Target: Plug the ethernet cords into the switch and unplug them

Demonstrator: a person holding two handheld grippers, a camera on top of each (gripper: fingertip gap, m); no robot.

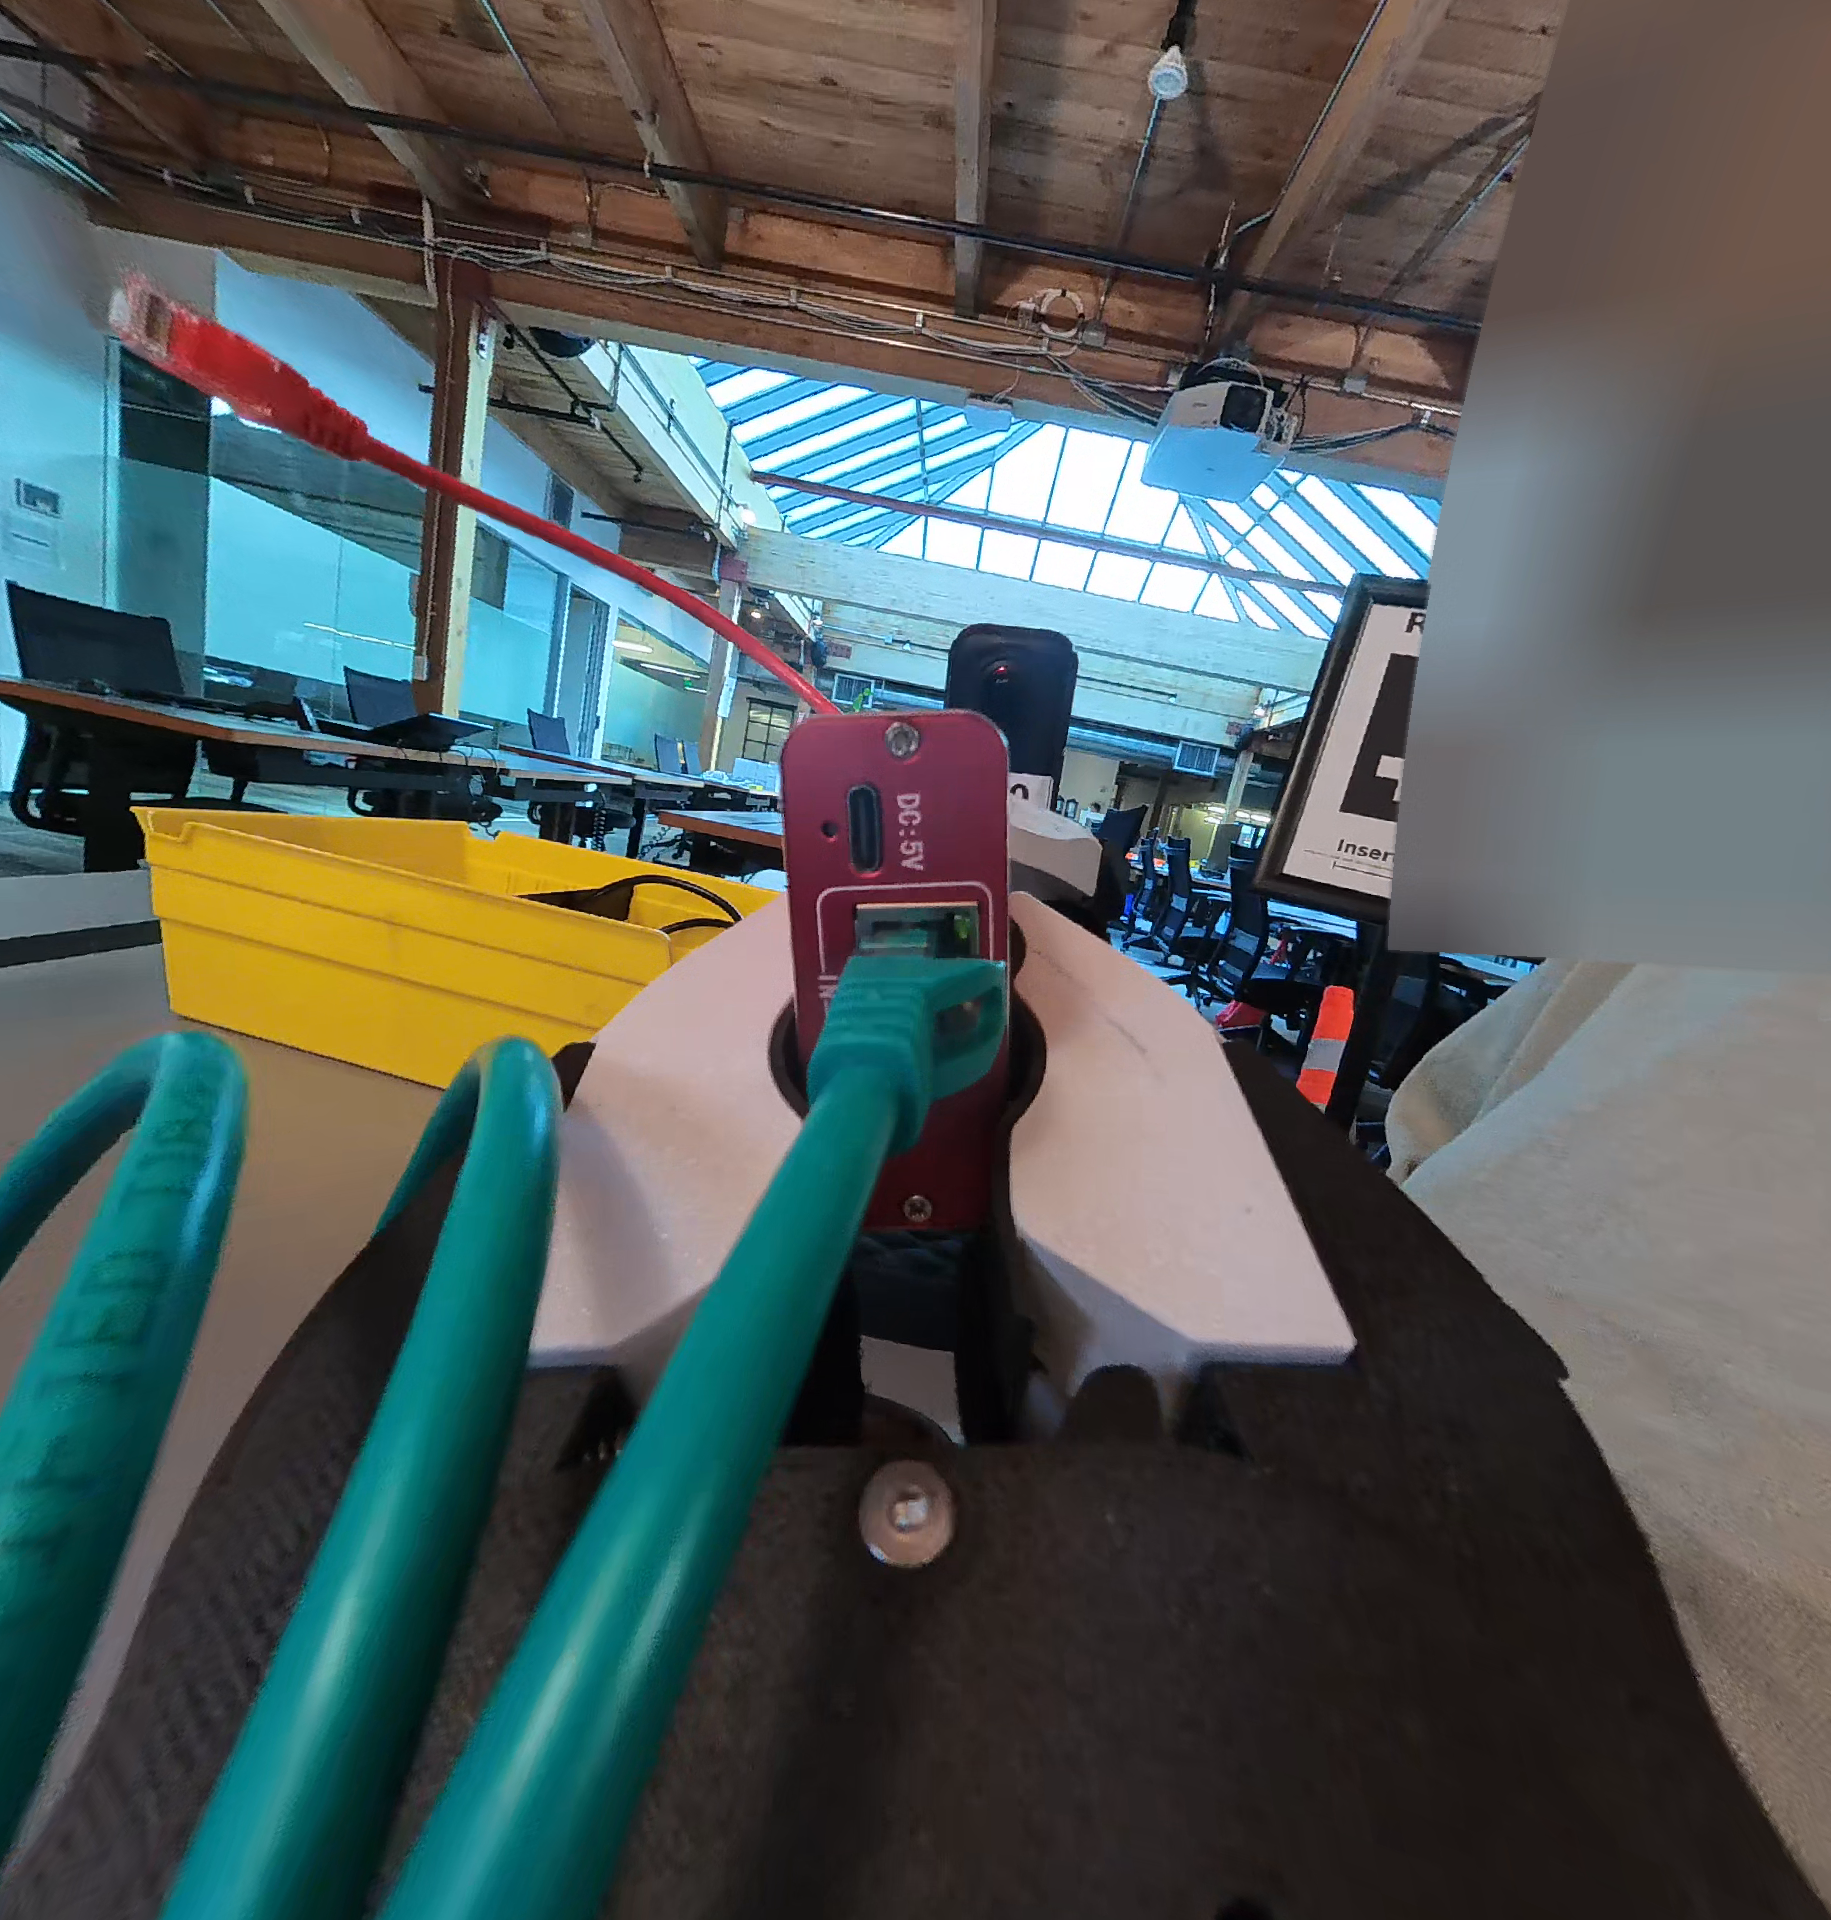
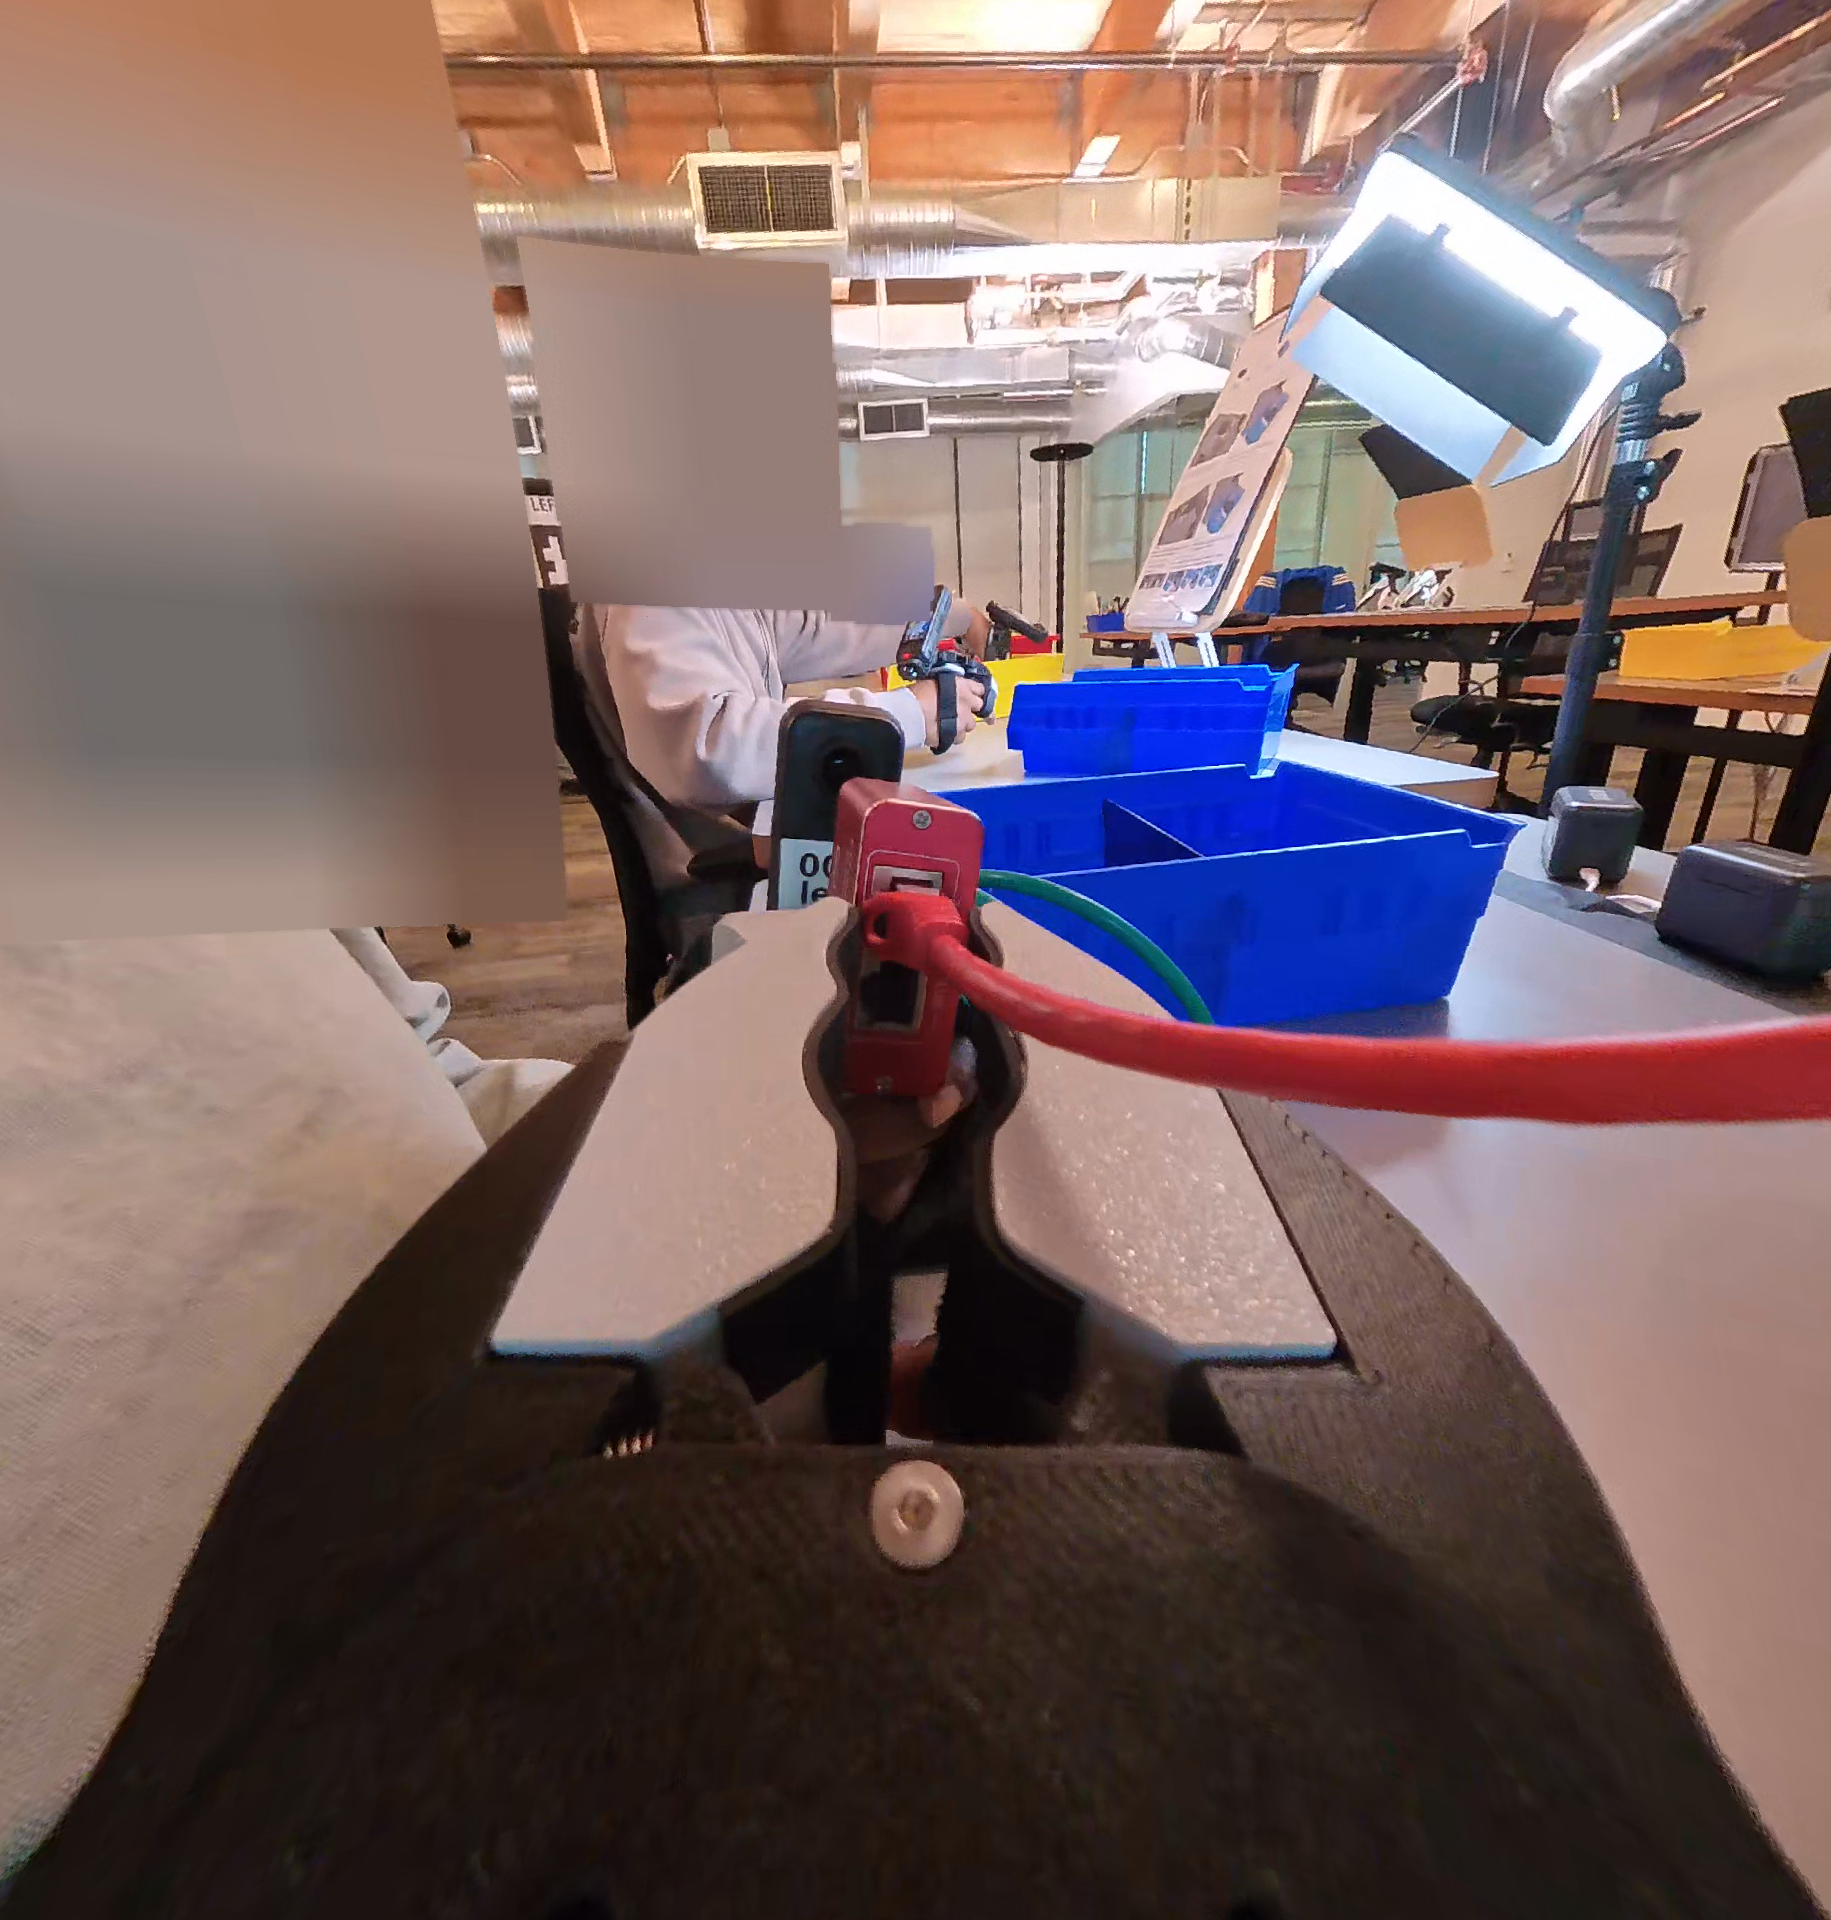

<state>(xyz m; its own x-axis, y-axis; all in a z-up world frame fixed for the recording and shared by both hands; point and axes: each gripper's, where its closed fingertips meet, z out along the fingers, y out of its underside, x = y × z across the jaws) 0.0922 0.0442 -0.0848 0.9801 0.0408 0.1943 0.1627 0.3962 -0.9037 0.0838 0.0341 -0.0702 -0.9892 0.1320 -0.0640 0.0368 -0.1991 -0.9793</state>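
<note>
My left gripper (image 1: 895, 1049) is clamped on the red switch (image 1: 890, 821), which stands upright between my white fingers (image 1: 682, 1122) with one end face towards me. The green cord (image 1: 537, 1455) has its plug seated in the port on that face, and the rest of it loops down past my left finger. My right gripper (image 2: 906, 997) meets the same switch from the opposite end and seems clenched on it too, though its pads are partly hidden by the body. On this end the red cord (image 2: 1306, 1060) sits in the upper port and sweeps off to the right; the lower port is bare. The red cord's other plug hangs free in the air. A yellow bin (image 1: 371, 956) and a blue bin (image 2: 1254, 914) stand on the table (image 2: 1617, 1351) beyond the switch
</note>
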